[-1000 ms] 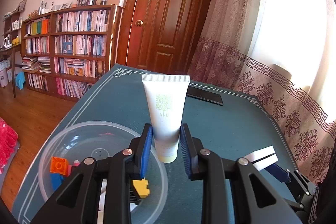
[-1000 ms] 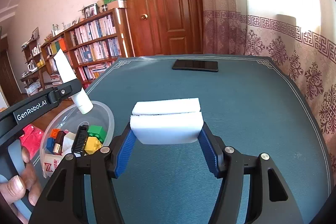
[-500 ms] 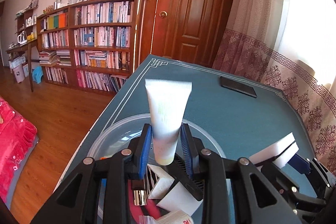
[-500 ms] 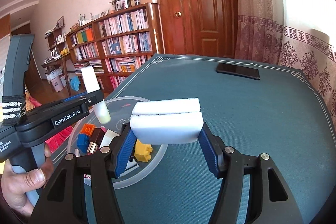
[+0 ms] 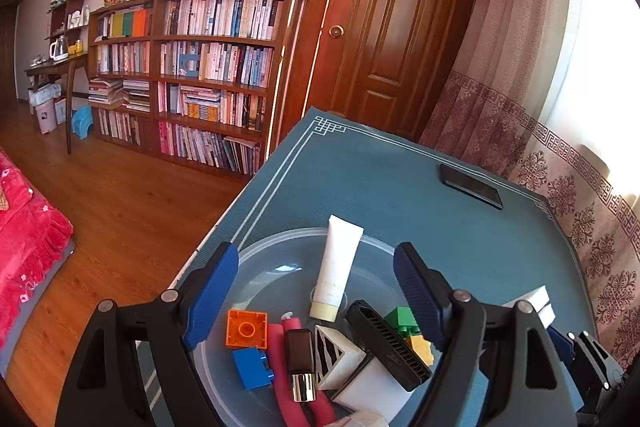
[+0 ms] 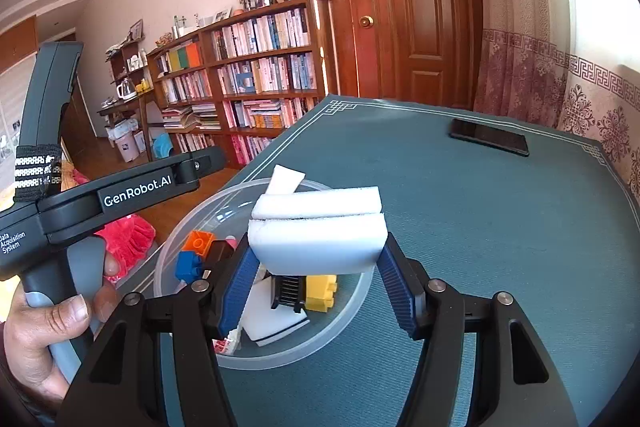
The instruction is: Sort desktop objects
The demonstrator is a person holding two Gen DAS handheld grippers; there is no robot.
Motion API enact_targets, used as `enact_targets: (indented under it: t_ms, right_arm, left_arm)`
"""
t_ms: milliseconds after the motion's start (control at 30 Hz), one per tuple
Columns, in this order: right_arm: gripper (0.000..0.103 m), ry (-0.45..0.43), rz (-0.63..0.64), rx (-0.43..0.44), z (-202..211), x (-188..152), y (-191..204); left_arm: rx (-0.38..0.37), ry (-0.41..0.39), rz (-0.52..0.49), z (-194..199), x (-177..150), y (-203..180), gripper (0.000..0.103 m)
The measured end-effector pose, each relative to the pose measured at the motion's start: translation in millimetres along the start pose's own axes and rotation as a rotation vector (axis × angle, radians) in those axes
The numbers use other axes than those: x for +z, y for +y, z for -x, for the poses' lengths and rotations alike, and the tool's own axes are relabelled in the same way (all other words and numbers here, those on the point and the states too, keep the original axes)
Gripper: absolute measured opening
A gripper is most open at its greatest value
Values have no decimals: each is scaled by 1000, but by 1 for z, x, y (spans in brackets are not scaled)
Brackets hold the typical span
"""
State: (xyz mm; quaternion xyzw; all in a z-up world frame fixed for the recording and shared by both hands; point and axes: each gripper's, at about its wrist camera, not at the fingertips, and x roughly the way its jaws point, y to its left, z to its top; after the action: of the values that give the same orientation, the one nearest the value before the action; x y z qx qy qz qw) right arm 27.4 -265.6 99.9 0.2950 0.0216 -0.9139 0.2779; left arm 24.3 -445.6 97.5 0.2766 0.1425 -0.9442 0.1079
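White sponge (image 6: 316, 243): soft, light; we squeeze its ends in our right gripper (image 6: 314, 291). Left gripper (image 5: 316, 301) spread, empty, above bowl (image 5: 256, 259).

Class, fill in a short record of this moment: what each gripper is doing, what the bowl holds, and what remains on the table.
left gripper: open, above the bowl
right gripper: shut on white sponge
clear bowl: holds white tube, orange brick, blue brick, yellow brick, other small items
table: black phone at the far side
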Motion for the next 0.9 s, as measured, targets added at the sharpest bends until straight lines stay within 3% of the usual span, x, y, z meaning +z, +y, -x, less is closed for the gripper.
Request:
enact_targets:
  t_ms: [200, 367, 533, 900]
  right_arm:
    - [63, 12, 58, 64, -15, 6, 22]
    - [65, 65, 99, 98, -36, 4, 35]
    - [83, 88, 100, 114, -40, -2, 33]
    - [87, 60, 122, -20, -32, -1, 26]
  left_arm:
    - [30, -39, -4, 10, 5, 4, 89]
    - [84, -100, -2, 23, 10, 9, 102]
    - [101, -126, 13, 29, 12, 14, 102]
    - [102, -131, 5, 31, 11, 11, 102]
